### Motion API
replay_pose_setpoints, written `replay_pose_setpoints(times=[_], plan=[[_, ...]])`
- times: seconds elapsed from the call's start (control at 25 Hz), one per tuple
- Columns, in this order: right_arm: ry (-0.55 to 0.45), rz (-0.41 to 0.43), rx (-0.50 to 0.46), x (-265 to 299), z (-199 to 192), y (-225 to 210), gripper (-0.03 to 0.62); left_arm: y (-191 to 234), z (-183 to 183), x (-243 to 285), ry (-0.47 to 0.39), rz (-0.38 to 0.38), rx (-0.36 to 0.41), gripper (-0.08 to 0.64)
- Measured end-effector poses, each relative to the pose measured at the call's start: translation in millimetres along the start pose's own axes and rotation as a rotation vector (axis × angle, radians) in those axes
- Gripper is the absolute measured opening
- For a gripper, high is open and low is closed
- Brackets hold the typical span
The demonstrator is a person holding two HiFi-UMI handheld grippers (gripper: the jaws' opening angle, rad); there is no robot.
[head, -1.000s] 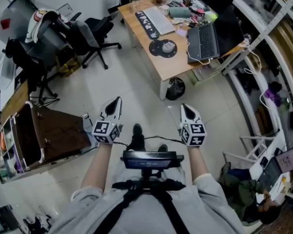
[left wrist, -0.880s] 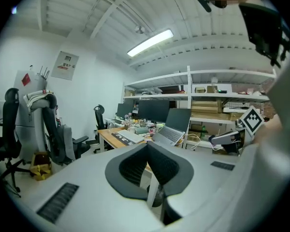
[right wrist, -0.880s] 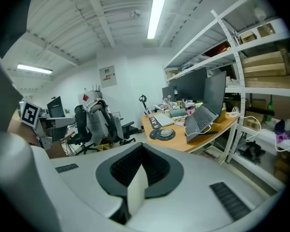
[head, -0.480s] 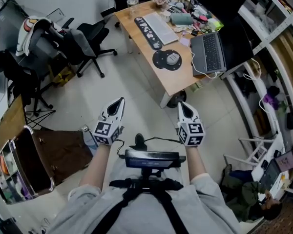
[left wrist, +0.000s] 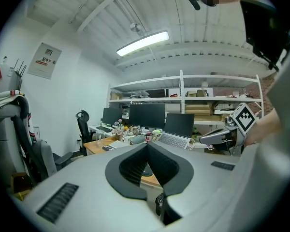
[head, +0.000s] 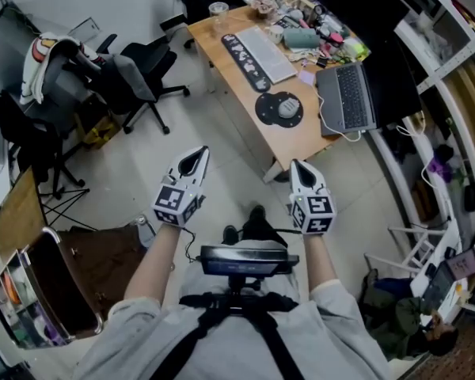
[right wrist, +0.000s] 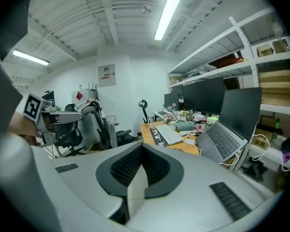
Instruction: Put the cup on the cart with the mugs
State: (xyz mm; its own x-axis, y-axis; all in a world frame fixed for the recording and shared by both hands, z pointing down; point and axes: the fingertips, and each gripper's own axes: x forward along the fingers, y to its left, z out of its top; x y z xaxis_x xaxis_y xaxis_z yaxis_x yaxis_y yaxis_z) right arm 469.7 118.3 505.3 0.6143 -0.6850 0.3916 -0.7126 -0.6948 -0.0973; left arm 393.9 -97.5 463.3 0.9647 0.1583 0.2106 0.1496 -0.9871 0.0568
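Both tongs are pressed together and pinch nothing. The left tongs [head: 196, 157] and the right tongs [head: 298, 170] are held out side by side over bare floor, pointing toward the desk [head: 245, 93]. Over the last second the desk has drawn nearer and moved toward the middle of the head view. The cart [head: 103, 271] has slipped away to the lower left, behind the left arm. I judge that the person is walking from the cart to the desk to fetch the cup, so the carrying has not begun. A clear cup [head: 218, 9] stands at the desk's far left corner, well apart from both tongs. A white mug [right wrist: 173, 125] sits in the clutter along the far edge, and I cannot tell which of the two is meant. A keyboard [head: 267, 54] lies along the left edge, a round mouse pad [head: 279, 108] sits toward the near end, and an open laptop [head: 350, 105] is at the right edge. The floor straight ahead is open, but a black office chair [head: 142, 70] stands near the desk's left side on the way to that far corner. The shelves [head: 451, 133] close off the right. No mugs can be made out on the cart from here.
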Motion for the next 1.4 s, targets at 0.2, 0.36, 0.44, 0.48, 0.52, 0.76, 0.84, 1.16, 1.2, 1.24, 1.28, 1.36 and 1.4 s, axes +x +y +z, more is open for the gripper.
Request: replay_pose_setpoints(times=[0.2,0.36,0.44,0.48,0.52,0.76,0.84,1.16,1.2,1.24,1.28,1.36,1.4], plan=[[-0.013,0.009,0.004,38.4,18.8,-21.1,0.009,14.3,11.4,44.8,-0.002,-0.020,0.014,0.006],[-0.022,0.021,0.018,77.6,33.3,-37.8,0.009,31.1,15.5,85.4,0.009,-0.029,0.010,0.006],[-0.027,0.023,0.028,100.9,43.4,-51.5,0.009,42.2,19.0,112.5,0.012,-0.031,0.005,0.006],[-0.030,0.024,0.034,112.7,48.5,-60.2,0.009,47.2,21.6,128.1,0.013,-0.031,0.006,0.006],[-0.032,0.025,0.038,124.5,53.4,-69.7,0.009,51.6,24.8,144.3,0.014,-0.030,0.009,0.006],[-0.034,0.059,0.052,181.8,80.2,-103.8,0.009,70.6,47.1,214.0,0.016,-0.035,0.027,0.006],[-0.039,0.064,0.042,196.3,92.7,-109.9,0.009,77.2,55.5,232.6,0.016,-0.038,0.036,0.006],[-0.063,0.036,0.044,244.9,123.8,-133.0,0.009,97.8,67.7,298.7,0.047,-0.110,0.057,0.006],[-0.066,0.028,0.050,252.0,127.5,-135.5,0.009,100.4,67.0,308.2,0.050,-0.126,0.059,0.006],[-0.068,0.018,0.054,259.2,131.1,-137.9,0.009,102.9,65.6,318.2,0.053,-0.144,0.062,0.006],[-0.071,0.006,0.056,266.7,135.1,-140.7,0.009,105.2,64.2,329.2,0.056,-0.166,0.065,0.006],[-0.074,-0.022,0.059,281.6,144.2,-146.5,0.009,109.4,62.6,353.8,0.067,-0.216,0.070,0.006],[-0.074,-0.038,0.060,289.5,148.2,-150.1,0.009,111.9,61.8,367.3,0.075,-0.242,0.073,0.006]])
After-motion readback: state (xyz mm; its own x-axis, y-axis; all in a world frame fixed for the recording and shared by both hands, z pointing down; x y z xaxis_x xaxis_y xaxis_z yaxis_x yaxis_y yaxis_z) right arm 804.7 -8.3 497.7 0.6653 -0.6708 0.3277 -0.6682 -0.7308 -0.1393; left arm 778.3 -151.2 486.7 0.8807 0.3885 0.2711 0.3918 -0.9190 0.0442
